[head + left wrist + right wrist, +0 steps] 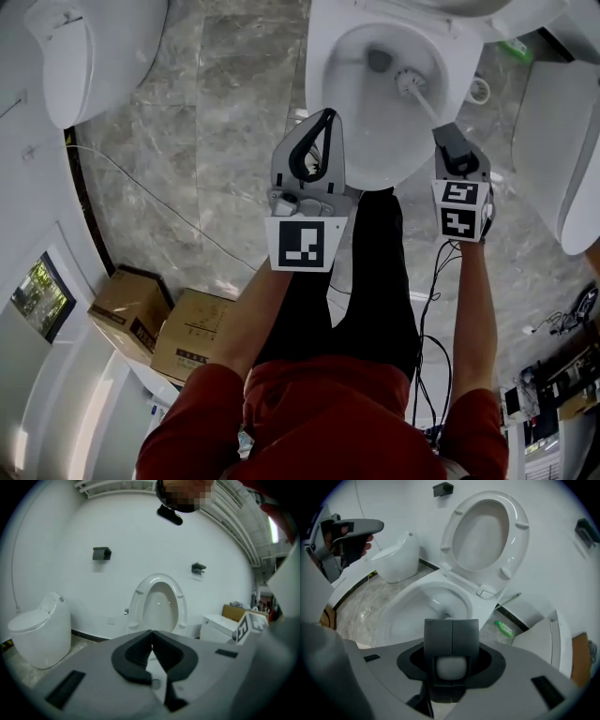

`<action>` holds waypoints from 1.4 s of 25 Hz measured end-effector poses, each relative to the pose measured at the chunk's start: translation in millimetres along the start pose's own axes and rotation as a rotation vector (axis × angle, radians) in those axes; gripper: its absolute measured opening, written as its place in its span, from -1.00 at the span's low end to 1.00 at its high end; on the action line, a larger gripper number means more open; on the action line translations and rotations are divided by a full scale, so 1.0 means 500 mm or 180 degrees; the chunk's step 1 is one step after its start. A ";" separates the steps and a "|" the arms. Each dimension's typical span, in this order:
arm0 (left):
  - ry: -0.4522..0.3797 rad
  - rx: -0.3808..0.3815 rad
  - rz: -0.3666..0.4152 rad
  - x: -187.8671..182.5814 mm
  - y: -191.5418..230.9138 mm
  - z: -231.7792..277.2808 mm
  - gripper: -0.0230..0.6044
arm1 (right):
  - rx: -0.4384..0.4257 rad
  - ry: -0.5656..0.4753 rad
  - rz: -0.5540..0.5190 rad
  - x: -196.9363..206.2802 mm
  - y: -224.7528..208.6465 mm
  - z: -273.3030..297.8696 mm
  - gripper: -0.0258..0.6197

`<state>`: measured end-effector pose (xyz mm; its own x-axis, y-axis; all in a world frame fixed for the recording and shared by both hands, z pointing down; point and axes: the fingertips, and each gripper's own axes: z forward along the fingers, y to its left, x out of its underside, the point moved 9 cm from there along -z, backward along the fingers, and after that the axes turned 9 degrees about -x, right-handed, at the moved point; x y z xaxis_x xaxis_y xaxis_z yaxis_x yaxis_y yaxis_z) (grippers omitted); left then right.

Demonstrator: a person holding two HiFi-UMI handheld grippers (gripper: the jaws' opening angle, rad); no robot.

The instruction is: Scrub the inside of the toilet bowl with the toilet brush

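Toilet brush [410,82] head sits low in the toilet bowl [323,103], handle [429,108] clamped in right tongs [450,131]. Left tongs [325,120] pinched together, empty, near rim. Risk: hard strokes could twist handle in the grip & splash onto floor [216,122].

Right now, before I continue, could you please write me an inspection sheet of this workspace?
Surface: grey marble-pattern tile floor.
Job's things: white ceramic toilet bowl with its seat raised; white plastic toilet brush with its head inside the bowl.
Clutter: two brown cardboard boxes on the floor; small green bottle lying beside the toilet.
Grippers: left gripper shut, with nothing in it; right gripper shut on the brush handle.
Cables: thin white cable across the floor; black cables hanging at the person's right side.
Surroundings: white wall; other white toilets on both sides.
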<state>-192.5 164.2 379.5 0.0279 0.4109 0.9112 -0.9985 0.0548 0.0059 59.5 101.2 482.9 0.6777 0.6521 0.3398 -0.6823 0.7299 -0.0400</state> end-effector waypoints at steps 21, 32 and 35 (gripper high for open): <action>-0.0086 -0.0122 0.0035 -0.010 -0.002 -0.022 -0.93 | 0.0095 -0.0491 -0.0790 -0.188 -0.007 0.056 -0.42; 0.0062 -0.0078 0.0014 -0.006 -0.001 -0.021 -0.93 | -0.0190 0.0291 -0.0764 0.071 0.089 -0.060 -0.42; 0.0031 -0.0126 -0.0015 -0.006 0.015 -0.021 -0.93 | -0.0572 0.0283 -0.0564 0.083 0.165 -0.060 -0.42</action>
<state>-199.6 172.6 372.4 0.0334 0.4195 0.9071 -0.9957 0.0927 -0.0062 39.4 194.8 465.5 0.8091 0.5206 0.2726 -0.4967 0.8538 -0.1562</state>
